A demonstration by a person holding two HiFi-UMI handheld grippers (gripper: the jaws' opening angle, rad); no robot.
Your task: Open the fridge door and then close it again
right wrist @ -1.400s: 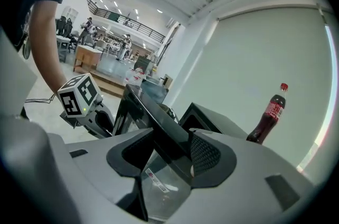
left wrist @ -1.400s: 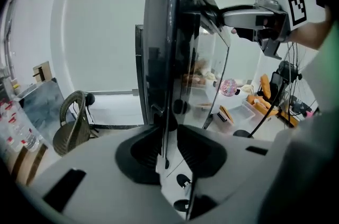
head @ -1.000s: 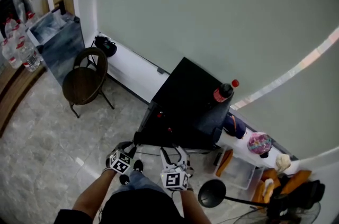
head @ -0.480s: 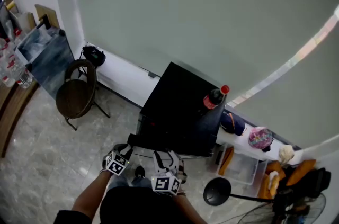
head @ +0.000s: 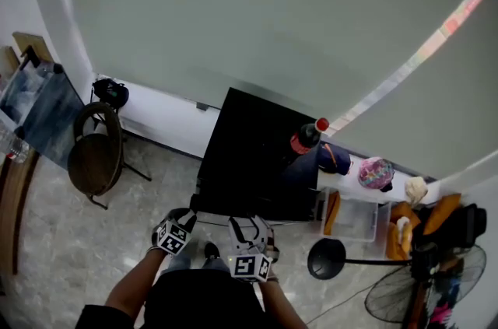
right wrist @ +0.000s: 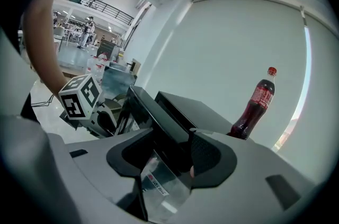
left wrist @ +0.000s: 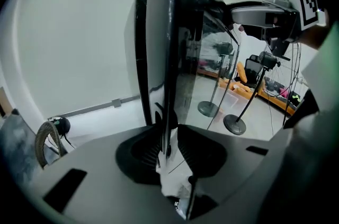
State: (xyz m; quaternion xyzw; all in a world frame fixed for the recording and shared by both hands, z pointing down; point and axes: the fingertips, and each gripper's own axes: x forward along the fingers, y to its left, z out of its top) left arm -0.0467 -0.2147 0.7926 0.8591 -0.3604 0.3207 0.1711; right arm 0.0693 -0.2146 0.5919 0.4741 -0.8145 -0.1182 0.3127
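A small black fridge (head: 253, 145) stands against the pale wall, with a cola bottle (head: 304, 138) upright on its top. Its door (head: 241, 209) stands ajar towards me. In the left gripper view the door's edge (left wrist: 168, 59) runs up between the jaws, and my left gripper (left wrist: 167, 139) is shut on it. My right gripper (right wrist: 170, 157) is shut on the door's upper edge (right wrist: 153, 112), with the bottle (right wrist: 255, 105) beyond it. From the head view the left gripper (head: 188, 213) and right gripper (head: 250, 221) sit side by side at the door.
A round brown chair (head: 93, 159) stands left of the fridge. To the right are a low white shelf (head: 350, 191) with small items, a clear bin (head: 356, 220), a black round stand base (head: 327, 259) and a floor fan (head: 401, 296). The floor is grey marble.
Both grippers have shifted a little sideways with the door still held in them. The head view has swung, so the chair and fridge sit further left.
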